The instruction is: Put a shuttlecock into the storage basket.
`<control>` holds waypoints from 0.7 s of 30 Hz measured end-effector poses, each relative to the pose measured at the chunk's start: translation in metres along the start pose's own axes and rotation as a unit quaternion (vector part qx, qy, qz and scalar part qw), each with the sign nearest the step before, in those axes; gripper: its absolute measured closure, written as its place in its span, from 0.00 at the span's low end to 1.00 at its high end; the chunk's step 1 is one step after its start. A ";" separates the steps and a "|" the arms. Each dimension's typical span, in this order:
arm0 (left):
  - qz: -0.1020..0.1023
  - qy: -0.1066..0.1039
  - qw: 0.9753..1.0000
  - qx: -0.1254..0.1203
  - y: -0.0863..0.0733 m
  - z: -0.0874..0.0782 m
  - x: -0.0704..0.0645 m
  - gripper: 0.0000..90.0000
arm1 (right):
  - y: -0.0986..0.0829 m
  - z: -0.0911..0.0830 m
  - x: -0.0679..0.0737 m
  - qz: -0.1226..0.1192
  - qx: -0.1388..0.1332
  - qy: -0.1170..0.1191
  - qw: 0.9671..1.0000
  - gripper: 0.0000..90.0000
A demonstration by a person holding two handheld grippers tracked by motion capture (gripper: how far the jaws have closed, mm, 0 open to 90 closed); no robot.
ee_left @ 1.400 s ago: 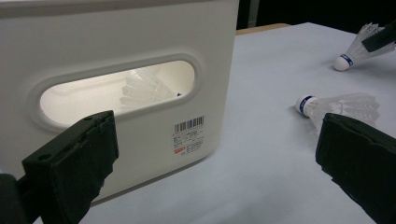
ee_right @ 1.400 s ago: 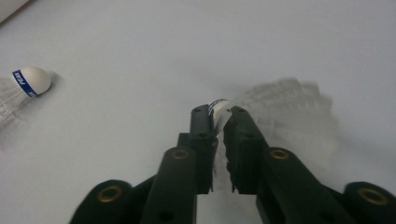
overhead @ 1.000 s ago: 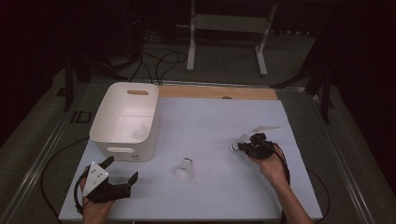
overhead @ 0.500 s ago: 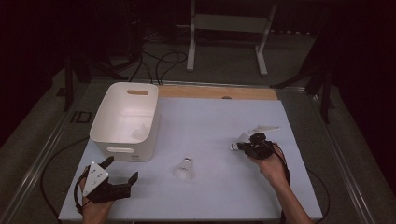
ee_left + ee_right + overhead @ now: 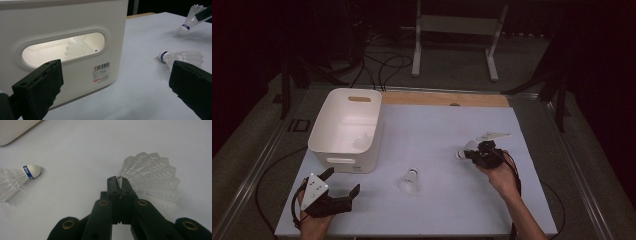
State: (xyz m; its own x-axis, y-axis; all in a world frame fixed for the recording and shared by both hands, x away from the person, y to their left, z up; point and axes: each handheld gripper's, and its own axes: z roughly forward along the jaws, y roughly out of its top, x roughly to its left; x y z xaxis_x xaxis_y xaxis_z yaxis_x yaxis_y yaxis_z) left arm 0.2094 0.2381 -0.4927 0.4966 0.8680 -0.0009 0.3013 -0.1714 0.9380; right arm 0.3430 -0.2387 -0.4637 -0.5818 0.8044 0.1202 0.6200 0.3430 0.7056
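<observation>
My right gripper (image 5: pixel 469 154) is at the table's right side, shut on the feather skirt of a white shuttlecock (image 5: pixel 465 149). In the right gripper view the jaws (image 5: pixel 119 180) pinch the skirt's edge of this shuttlecock (image 5: pixel 152 178). Its blue-banded cork (image 5: pixel 184 28) points down close to the table. A second shuttlecock (image 5: pixel 408 181) lies on its side mid-table, seen also as a shuttlecock (image 5: pixel 15 180) left of my right gripper. My left gripper (image 5: pixel 343 183) rests wide open at the front left, facing the white bin (image 5: pixel 328 142). A third shuttlecock (image 5: pixel 77 48) shows inside through the bin's handle slot.
The white bin's near wall (image 5: pixel 110 37) stands just ahead of my left gripper (image 5: pixel 115 82). A wooden strip (image 5: pixel 442 98) runs along the table's far edge. A white metal stand (image 5: pixel 457 40) and cables lie on the dark floor beyond.
</observation>
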 end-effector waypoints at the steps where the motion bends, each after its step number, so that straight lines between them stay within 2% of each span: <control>1: 0.000 0.000 1.000 0.000 0.000 0.000 0.000 0.00 | 0.000 0.000 0.000 -0.001 -0.001 0.000 1.000 0.99; 21: 0.001 0.001 1.000 0.000 0.000 0.000 0.000 0.00 | 0.010 -0.006 0.005 -0.008 -0.017 0.001 1.000 0.99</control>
State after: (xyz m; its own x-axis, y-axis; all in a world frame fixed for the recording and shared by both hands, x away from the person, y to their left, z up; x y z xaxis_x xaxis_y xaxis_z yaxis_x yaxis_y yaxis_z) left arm 0.2093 0.2383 -0.4926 0.4956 0.8686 0.0007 0.3009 -0.1724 0.9379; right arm 0.3433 -0.2341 -0.4520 -0.5923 0.7981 0.1102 0.5930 0.3393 0.7302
